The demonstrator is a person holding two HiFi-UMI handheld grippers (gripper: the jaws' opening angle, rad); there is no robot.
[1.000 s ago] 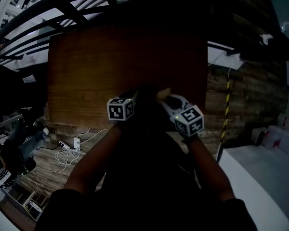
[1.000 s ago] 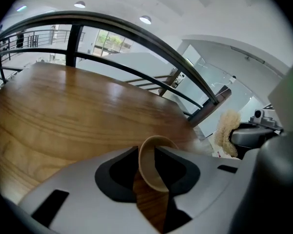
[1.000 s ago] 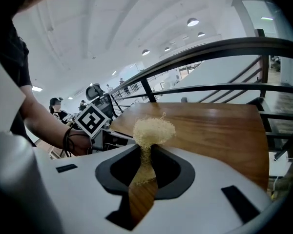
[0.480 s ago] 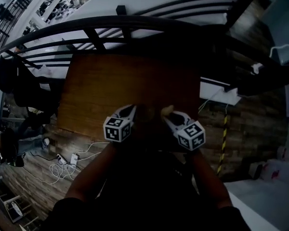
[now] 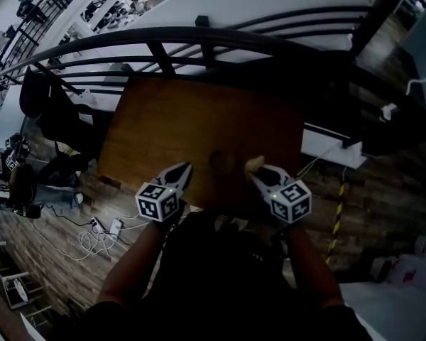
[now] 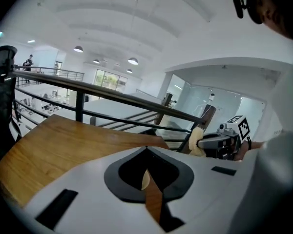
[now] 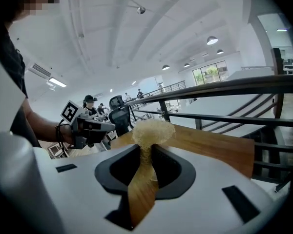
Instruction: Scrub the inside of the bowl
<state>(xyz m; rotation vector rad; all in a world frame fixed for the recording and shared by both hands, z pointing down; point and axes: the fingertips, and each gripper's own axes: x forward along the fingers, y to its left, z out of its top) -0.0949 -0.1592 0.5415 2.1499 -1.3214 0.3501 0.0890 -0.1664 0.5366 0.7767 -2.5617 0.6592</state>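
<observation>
**Left hand-held gripper (image 5: pixel 186 168) closed on nothing; bowl (image 5: pixel 221 160) unheld**

Left hand-held gripper: the jaws stood wide apart a second before and had since come fully together. In the left gripper view the tips met, with only the wood of the table (image 5: pixel 177 123) showing along the slit. A pale sliver lay just behind the tips and could not be identified. Nothing was found gripped.

Right hand-held gripper (image 5: pixel 258 169): clamped on a pale, fibrous scrubber (image 7: pixel 154 129), its tuft standing out past the tips. No change in that grip was noted over the second.

The bowl stood on the table close to its near edge, between the two hand-held grippers. It was small and dim in the head view. The left tips were near it but apart from it. The scrubber was just beside its right side. Contact could not be confirmed, and the scrubber was not inside the bowl.

Both hand-held grippers sat nearer the table's edge in the head view than a second before. The head camera had also shifted, so how much of that was true movement could not be settled.

Assessment: no scrubbing was under way at this moment. With the left jaws shut and clear of the rim, the bowl had no support. In my judgement it would slide under the scrubber unless those jaws reopened and took the rim. Whether the work was about to begin or already finished could not be determined.
</observation>
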